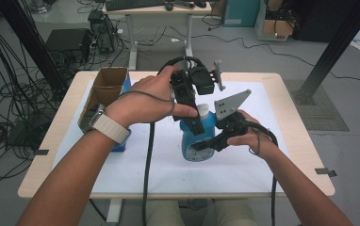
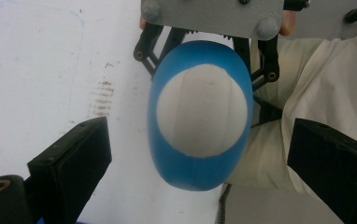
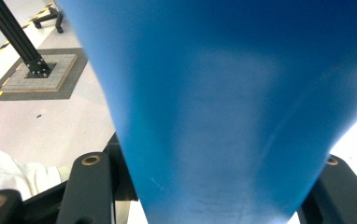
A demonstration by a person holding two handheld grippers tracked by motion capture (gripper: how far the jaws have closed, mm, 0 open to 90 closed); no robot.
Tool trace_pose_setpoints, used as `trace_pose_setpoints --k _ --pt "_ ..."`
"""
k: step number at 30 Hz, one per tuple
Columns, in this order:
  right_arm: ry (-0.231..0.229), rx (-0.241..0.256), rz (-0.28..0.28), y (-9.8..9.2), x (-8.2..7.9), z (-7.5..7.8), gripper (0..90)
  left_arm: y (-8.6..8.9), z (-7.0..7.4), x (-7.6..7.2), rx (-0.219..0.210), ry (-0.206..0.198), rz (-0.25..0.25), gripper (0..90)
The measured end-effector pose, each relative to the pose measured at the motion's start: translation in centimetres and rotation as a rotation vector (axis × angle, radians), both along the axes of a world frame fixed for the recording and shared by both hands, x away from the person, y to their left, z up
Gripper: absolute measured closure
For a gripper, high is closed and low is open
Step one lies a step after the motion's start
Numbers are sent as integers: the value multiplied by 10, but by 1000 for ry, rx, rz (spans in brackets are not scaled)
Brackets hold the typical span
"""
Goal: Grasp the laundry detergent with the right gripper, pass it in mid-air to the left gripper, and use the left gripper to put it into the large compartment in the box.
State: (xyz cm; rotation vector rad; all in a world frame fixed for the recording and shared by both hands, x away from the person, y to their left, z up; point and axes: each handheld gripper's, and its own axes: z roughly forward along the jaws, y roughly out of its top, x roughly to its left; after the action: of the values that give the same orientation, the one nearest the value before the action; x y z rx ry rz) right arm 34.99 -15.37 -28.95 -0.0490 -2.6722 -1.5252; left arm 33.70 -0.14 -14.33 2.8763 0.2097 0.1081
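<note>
In the high view a blue bottle (image 1: 198, 136) with a white cap (image 1: 202, 111) stood upright near the centre of the frame, on the white mat (image 1: 244, 169) that covered the wooden table (image 1: 305, 155). The right gripper (image 1: 205, 143), coming in from the lower right, was clenched on the bottle's body; in the right gripper view the blue wall (image 3: 223, 107) sat tight between the two black jaws at the bottom of the frame. The left gripper (image 1: 194, 120) hung just above the bottle from the upper middle of the frame, pointing down at the cap. In the left gripper view its jaws stood wide apart at the lower left and lower right, with the cap (image 2: 203, 109) and the blue shoulders (image 2: 200, 170) centred between them and touching neither (so it was released, grasping nothing). The right gripper's grey plate (image 2: 211, 16) showed at the top of that view. An open cardboard box (image 1: 103, 89) stood at the left of the table, well apart from the bottle.
</note>
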Motion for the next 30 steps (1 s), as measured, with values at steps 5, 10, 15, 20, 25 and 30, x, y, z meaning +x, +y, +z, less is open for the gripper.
trace_pose_setpoints --k 5,10,15,20,25,30 --pt "3 0 -3 -1 0 0 431 -1 0 0 1 0 -2 66" --pt "1 -2 -4 -1 0 0 431 -1 0 1 1 -4 0 66" --pt "3 -1 -3 -1 0 0 431 -1 -1 1 -1 -3 2 66" --pt "3 0 1 0 0 0 431 0 0 0 0 -2 2 66" --pt "3 -1 -2 0 0 -1 431 0 0 0 0 -2 1 66" --pt "5 -2 -1 0 0 -1 431 0 0 0 0 -2 -2 66"
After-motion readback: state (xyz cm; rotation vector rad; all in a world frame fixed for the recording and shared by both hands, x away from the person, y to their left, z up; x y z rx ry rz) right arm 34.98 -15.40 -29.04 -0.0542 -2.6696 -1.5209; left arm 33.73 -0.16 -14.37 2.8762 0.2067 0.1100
